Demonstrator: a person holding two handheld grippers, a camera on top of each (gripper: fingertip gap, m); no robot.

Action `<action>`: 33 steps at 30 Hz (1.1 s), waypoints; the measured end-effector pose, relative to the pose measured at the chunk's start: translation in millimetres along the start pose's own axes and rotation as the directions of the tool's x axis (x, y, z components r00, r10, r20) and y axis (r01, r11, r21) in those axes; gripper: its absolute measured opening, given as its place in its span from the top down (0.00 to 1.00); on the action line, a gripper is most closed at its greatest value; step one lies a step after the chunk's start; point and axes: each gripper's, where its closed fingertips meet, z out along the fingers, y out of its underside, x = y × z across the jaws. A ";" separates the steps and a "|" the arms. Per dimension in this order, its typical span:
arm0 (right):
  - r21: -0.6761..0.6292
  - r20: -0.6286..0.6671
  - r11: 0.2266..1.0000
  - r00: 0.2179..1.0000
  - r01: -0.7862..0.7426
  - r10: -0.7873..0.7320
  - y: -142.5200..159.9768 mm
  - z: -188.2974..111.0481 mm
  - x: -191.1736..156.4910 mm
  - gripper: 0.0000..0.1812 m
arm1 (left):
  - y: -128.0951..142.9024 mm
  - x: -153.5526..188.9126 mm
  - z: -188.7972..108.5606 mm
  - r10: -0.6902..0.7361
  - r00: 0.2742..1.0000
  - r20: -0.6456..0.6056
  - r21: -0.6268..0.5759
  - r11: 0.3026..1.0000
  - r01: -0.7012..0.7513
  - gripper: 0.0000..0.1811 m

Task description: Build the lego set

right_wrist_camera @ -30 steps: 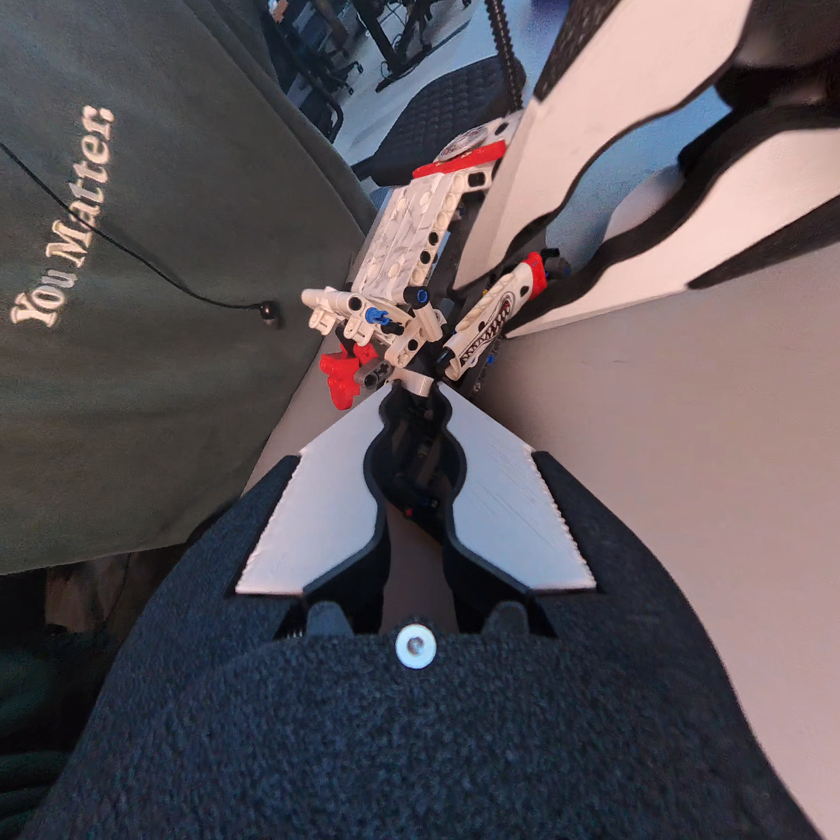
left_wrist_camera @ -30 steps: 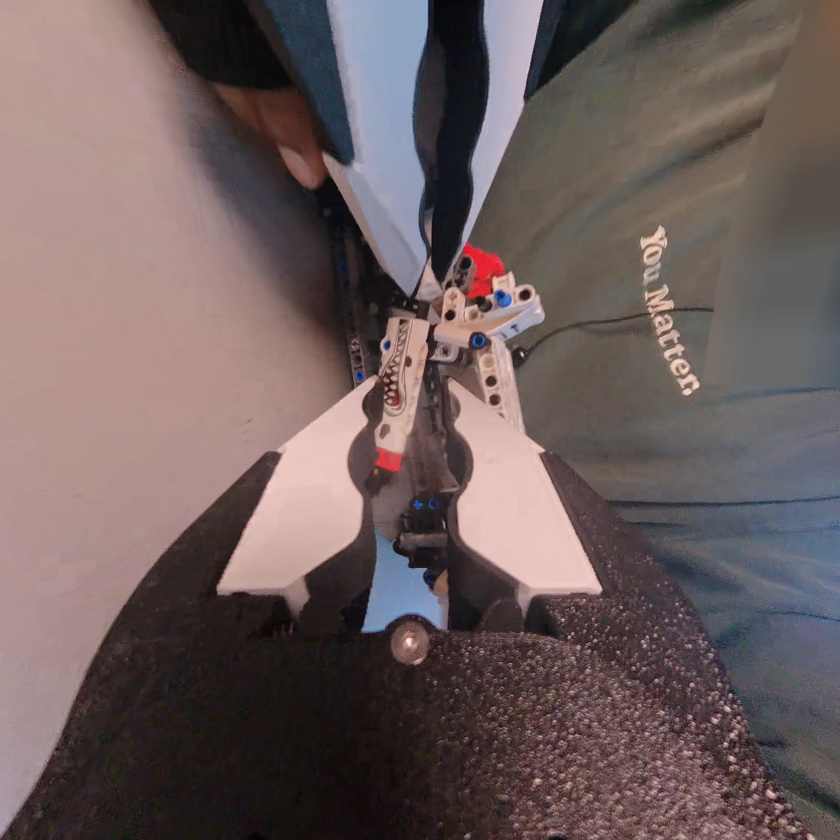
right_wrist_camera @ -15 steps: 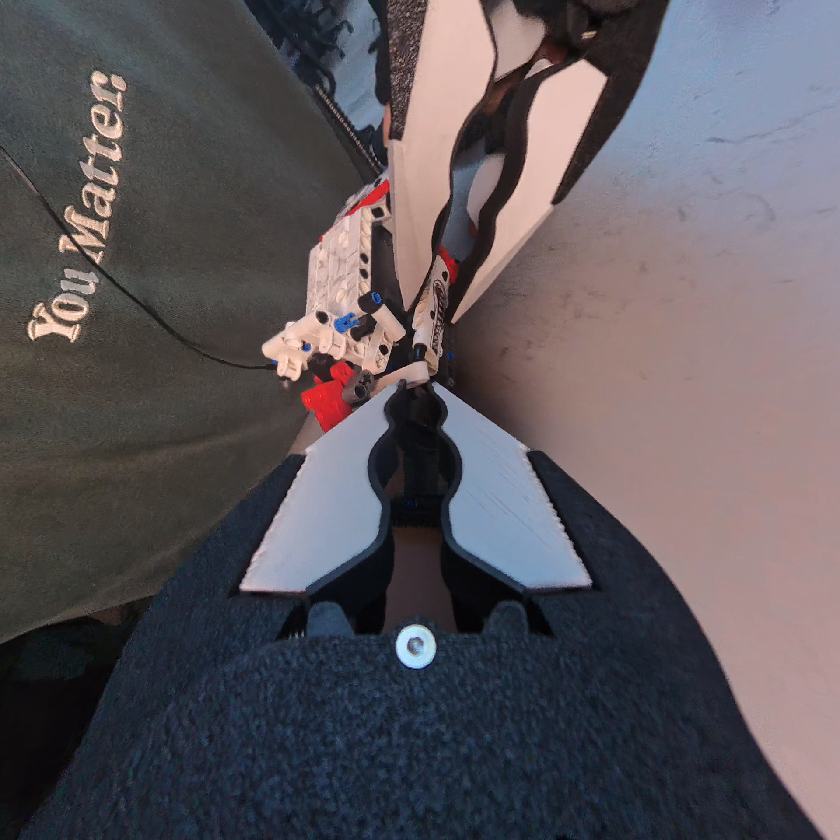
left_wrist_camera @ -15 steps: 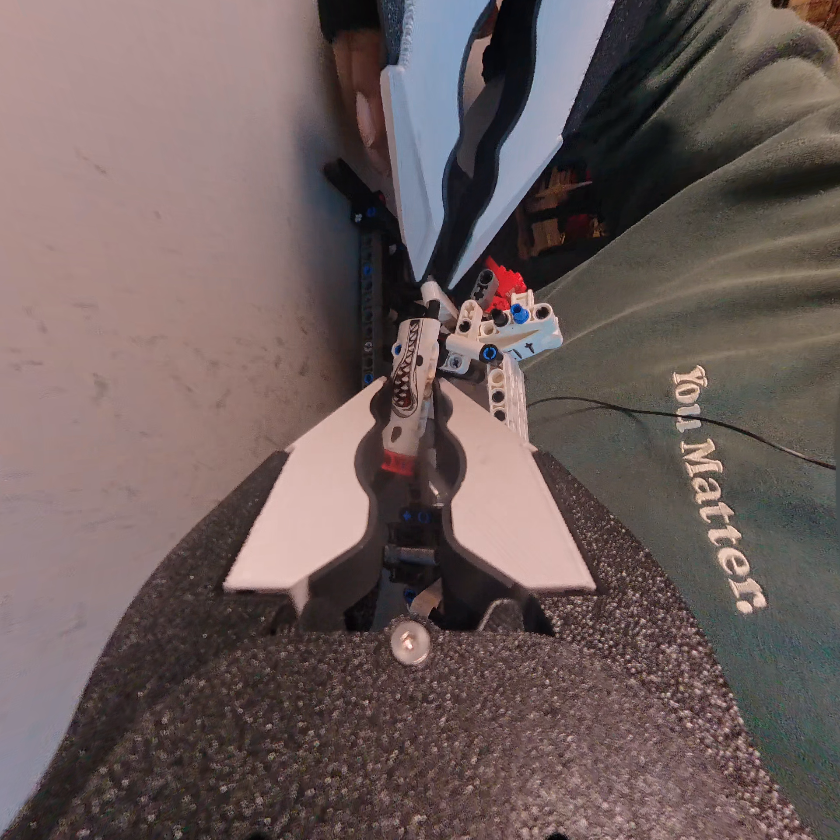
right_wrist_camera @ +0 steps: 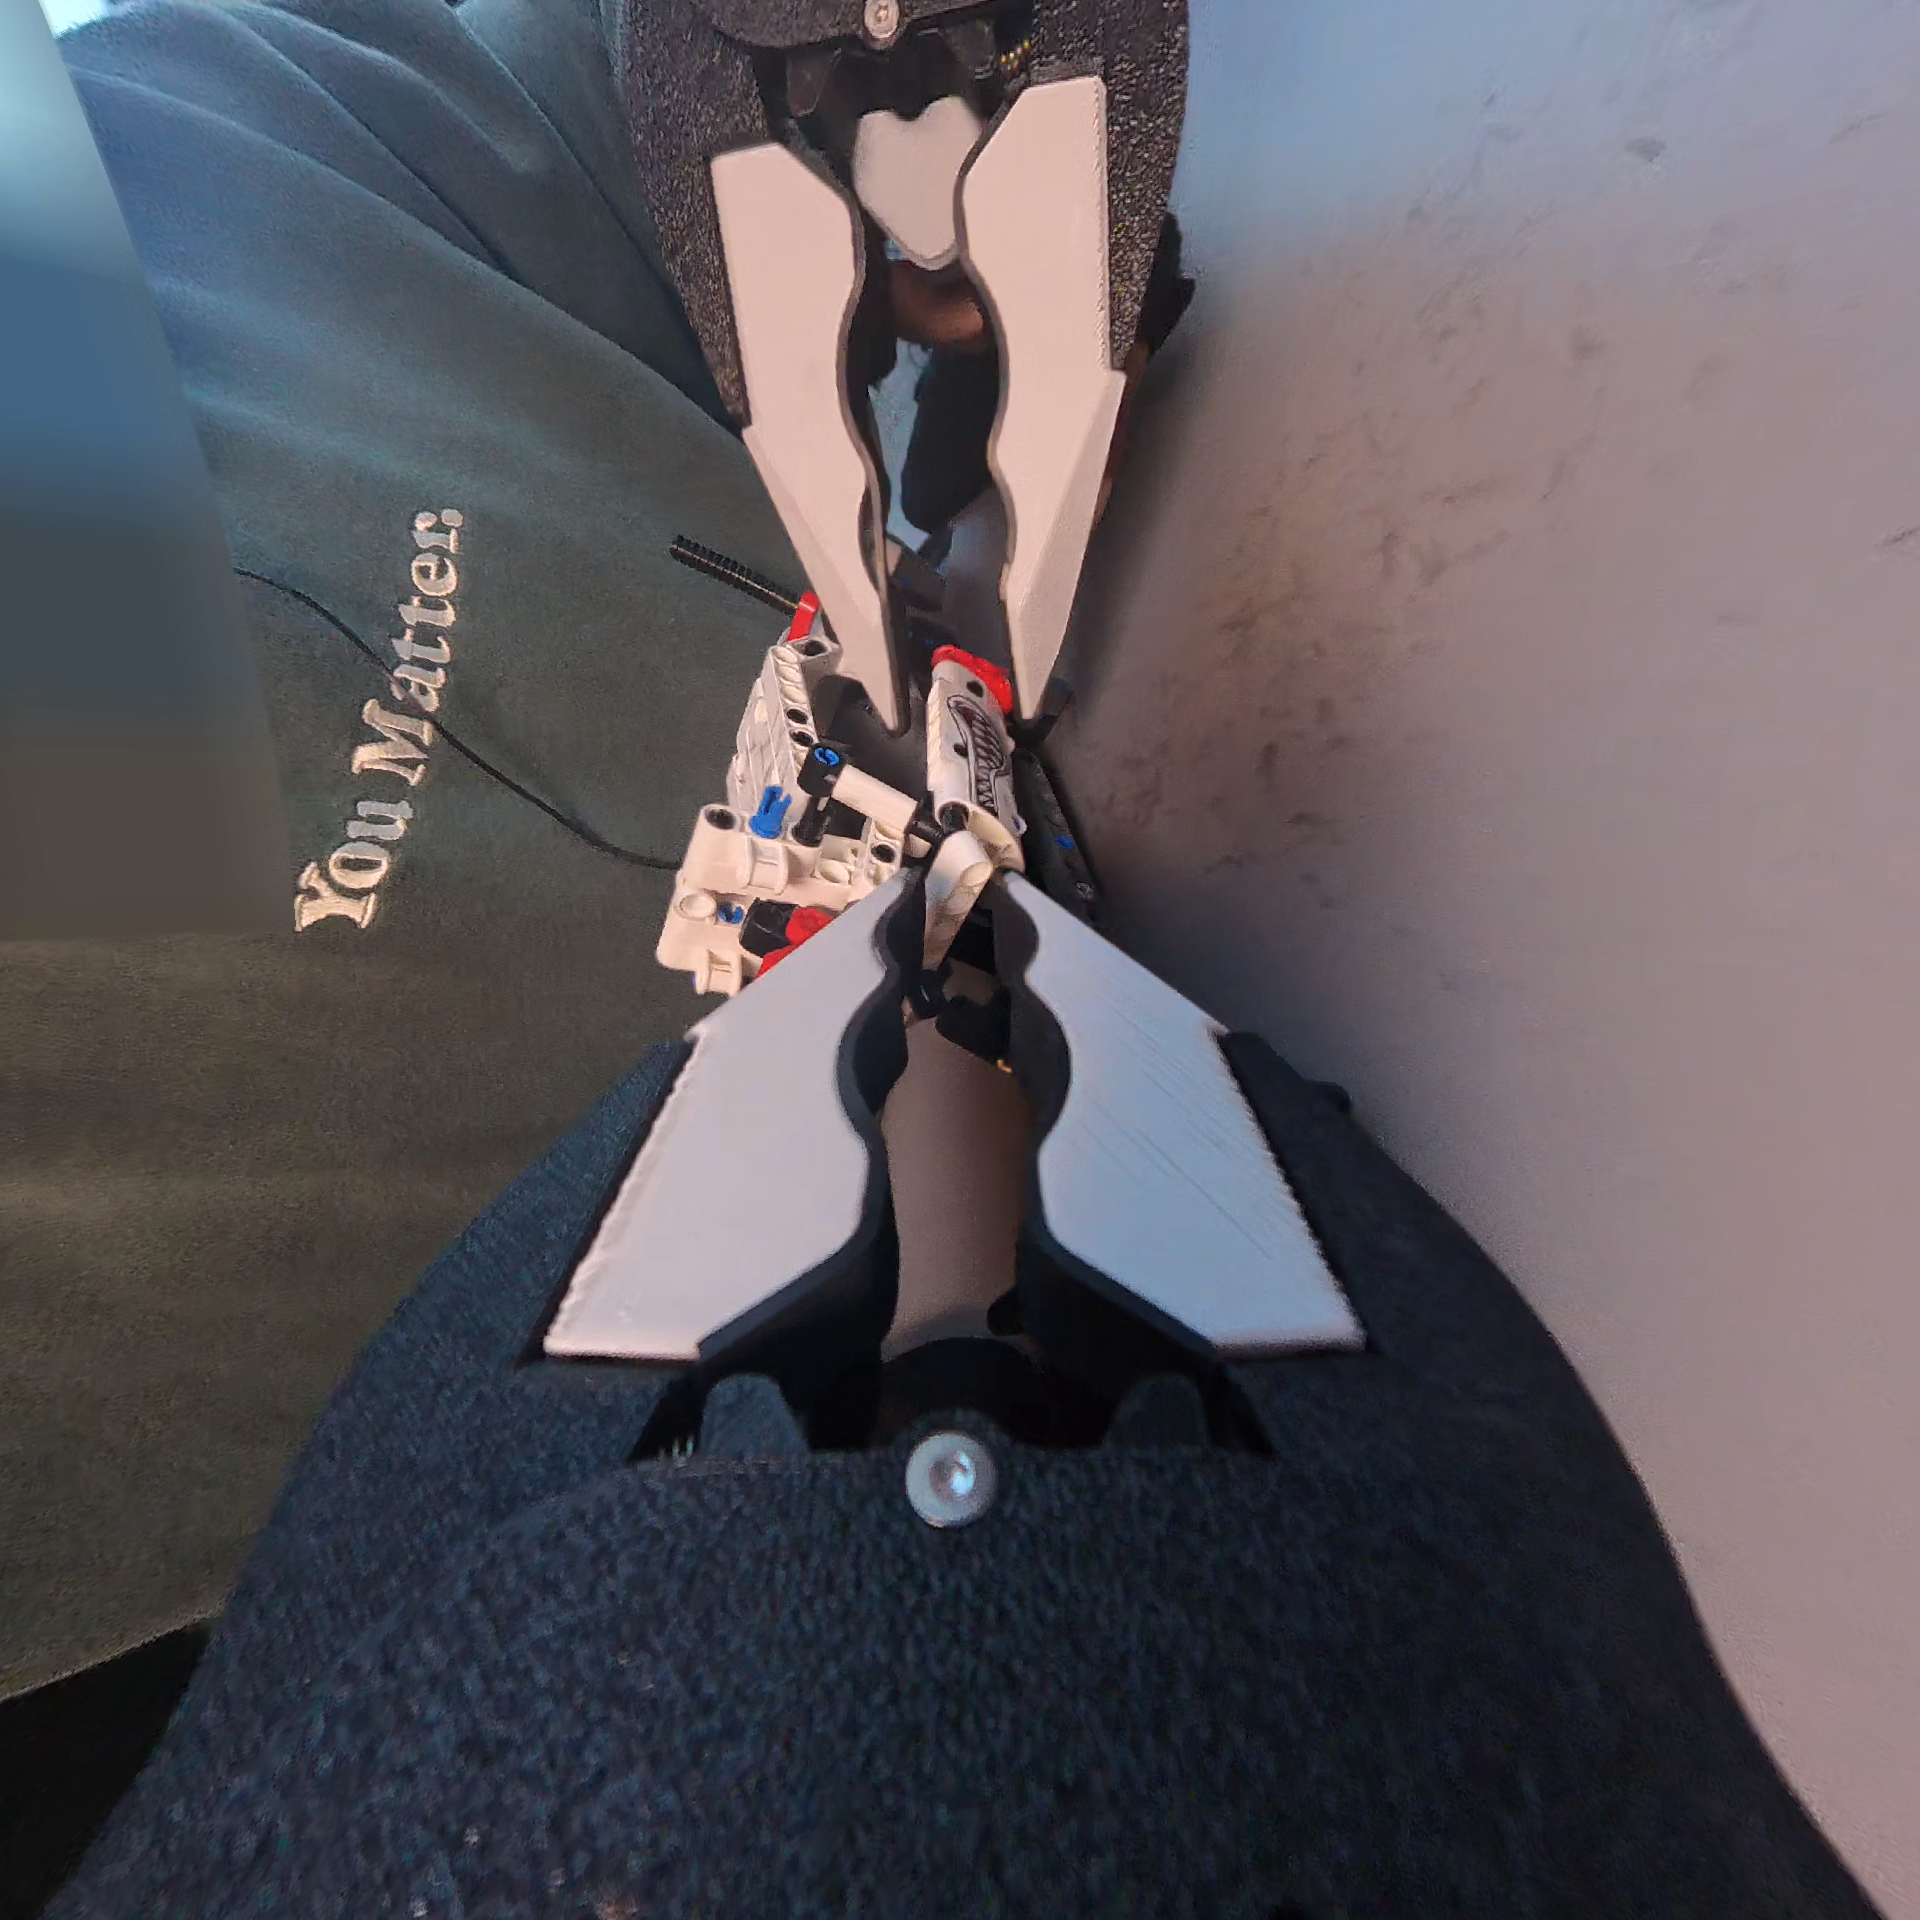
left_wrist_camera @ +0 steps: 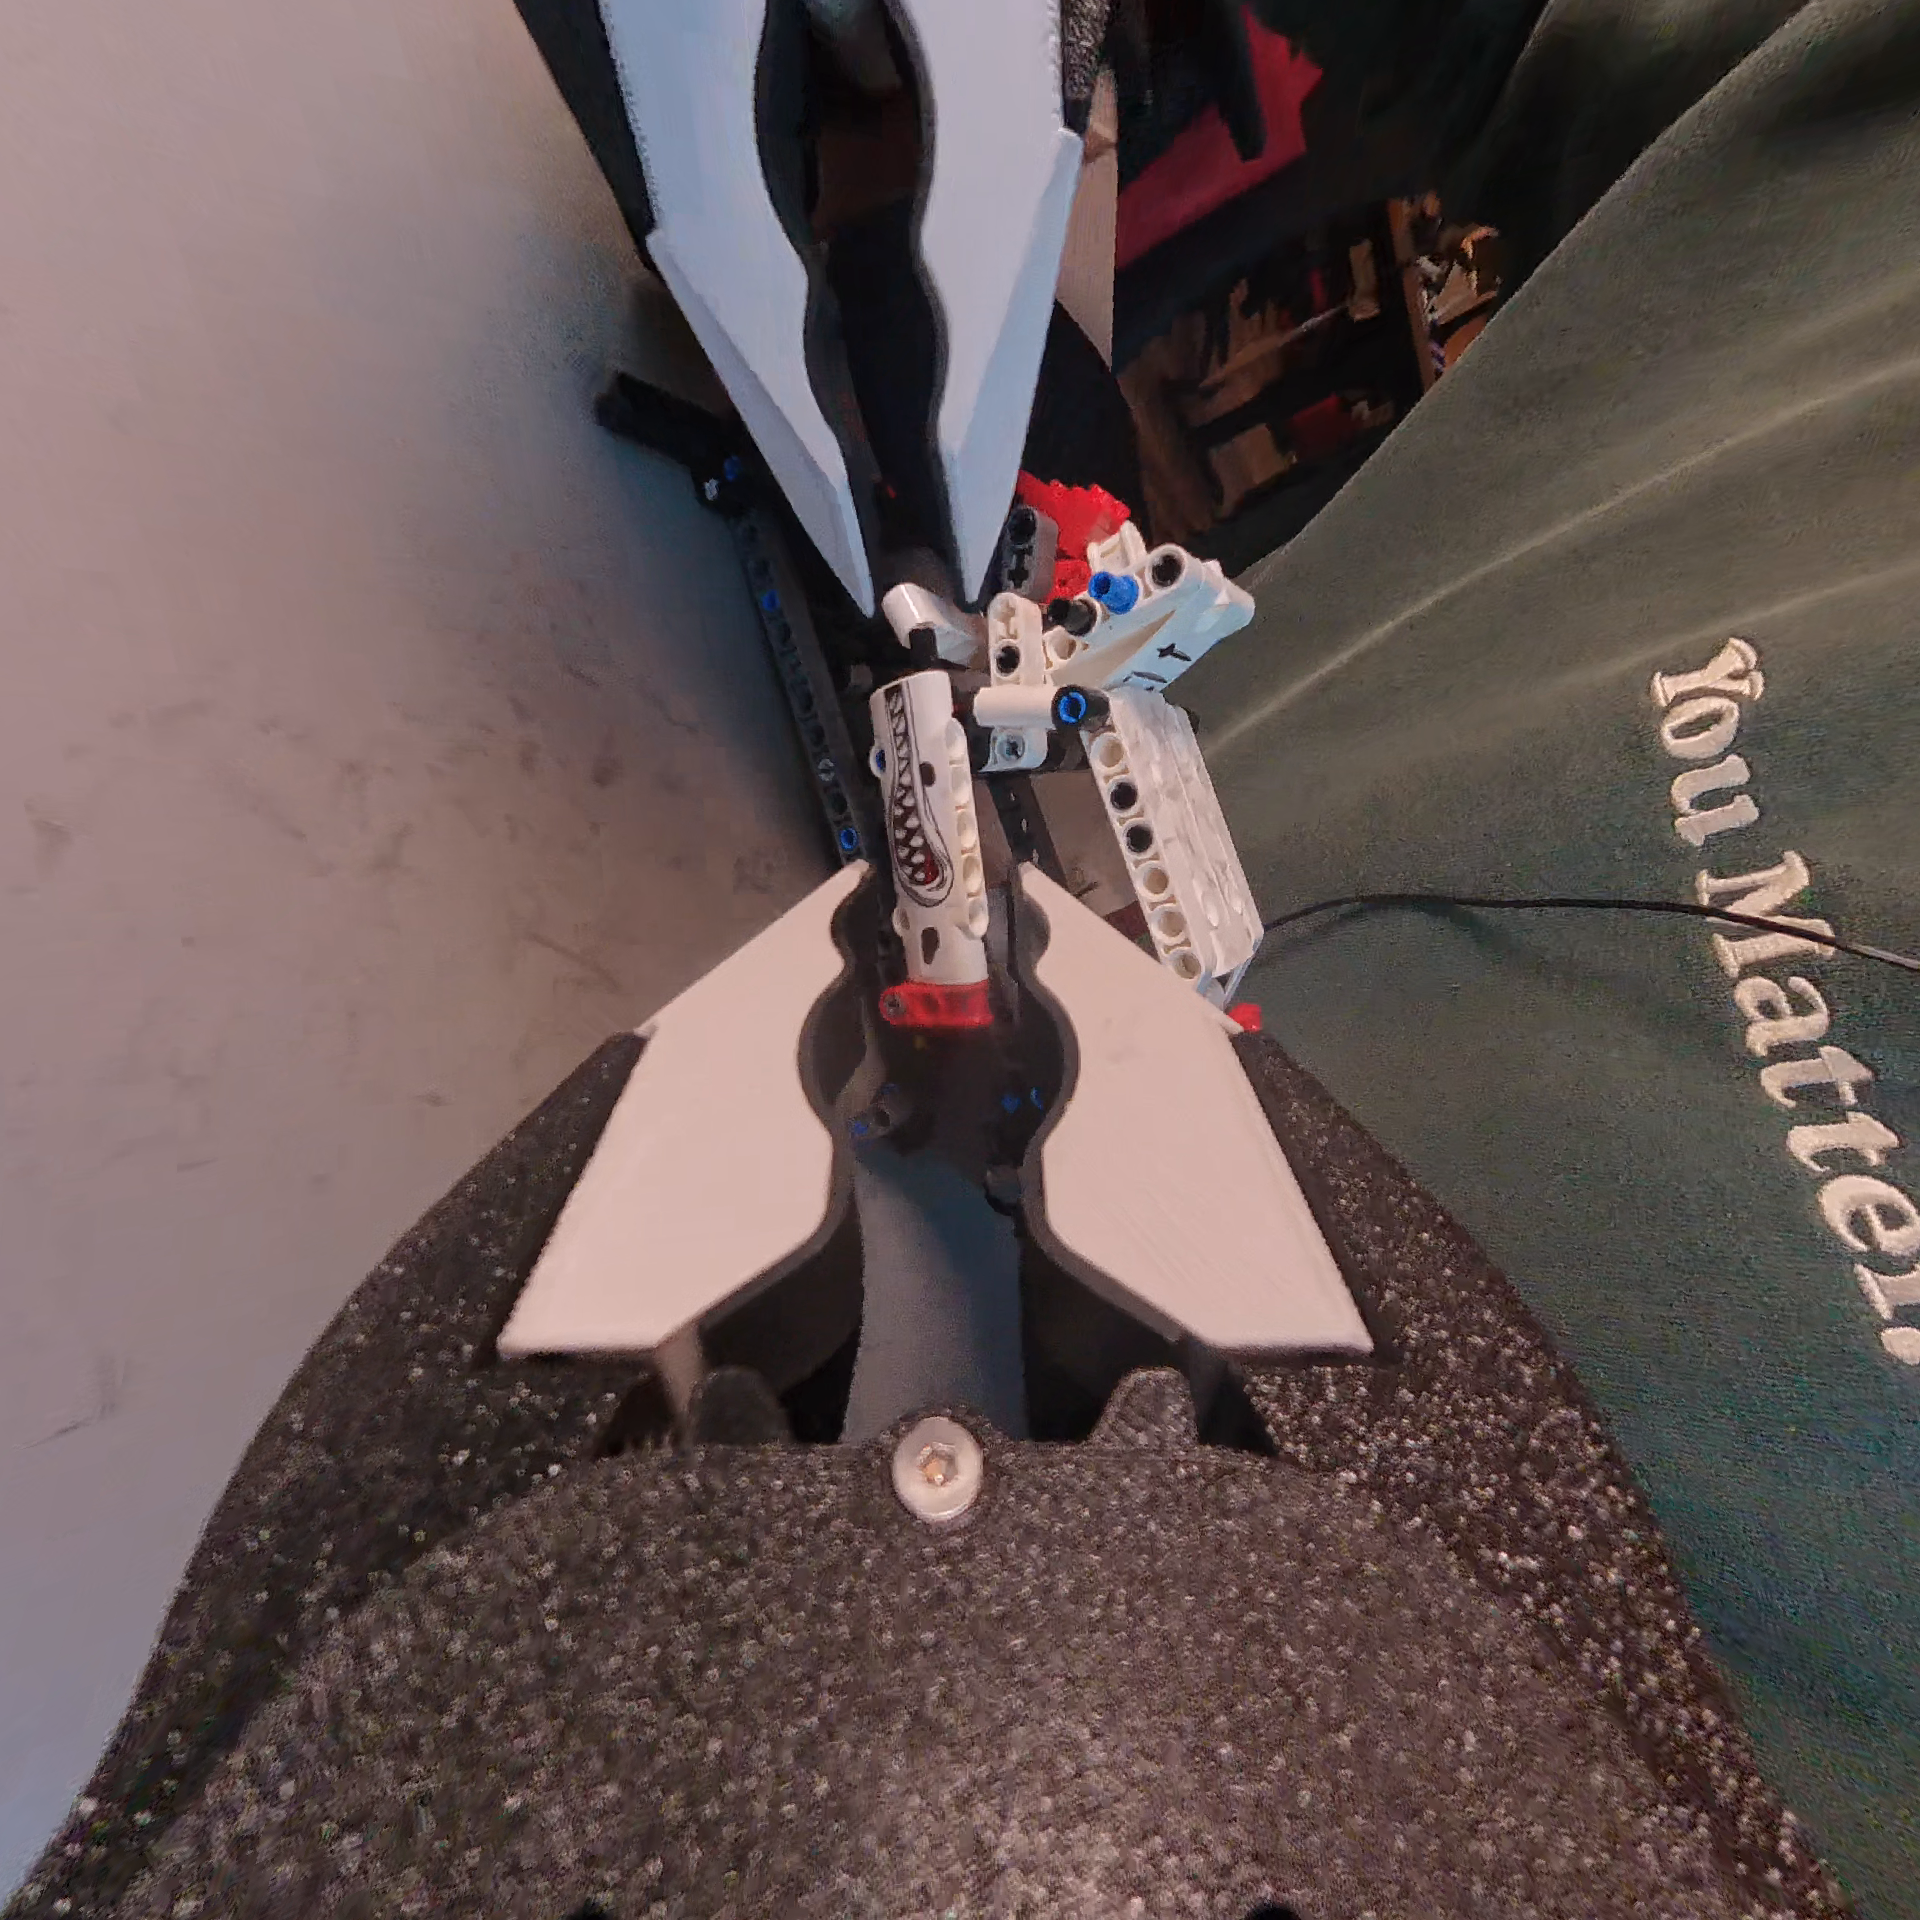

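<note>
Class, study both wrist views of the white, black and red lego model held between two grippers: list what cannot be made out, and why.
- Left wrist view: the white, black and red lego model's lower black part, hidden between the left gripper's fingers.
- Right wrist view: exactly which piece the right gripper grips, hidden by its fingers.
- Both views: the model's far side, facing away.

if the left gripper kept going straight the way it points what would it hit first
Most likely the other gripper. The left gripper is closed on the lego model, and just past the model the right gripper points back at it, tips nearly opposite, though depth is unclear.
</note>
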 end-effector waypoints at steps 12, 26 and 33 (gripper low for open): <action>0.130 -0.025 0.978 0.986 -0.161 0.166 -0.9 7.1 0.5 0.96 | 4.1 2.3 3.2 -0.186 0.981 0.060 -0.107 0.976 0.192 0.92; 0.171 -0.102 0.972 0.978 -0.160 0.179 -3.5 7.9 2.2 0.96 | 4.9 4.8 3.1 -0.274 0.955 0.115 -0.288 0.911 0.296 0.92; 0.126 -0.165 0.986 0.978 -0.110 0.130 -3.7 6.6 1.9 0.96 | 2.6 5.1 4.7 -0.360 0.929 0.086 -0.259 0.892 0.370 0.93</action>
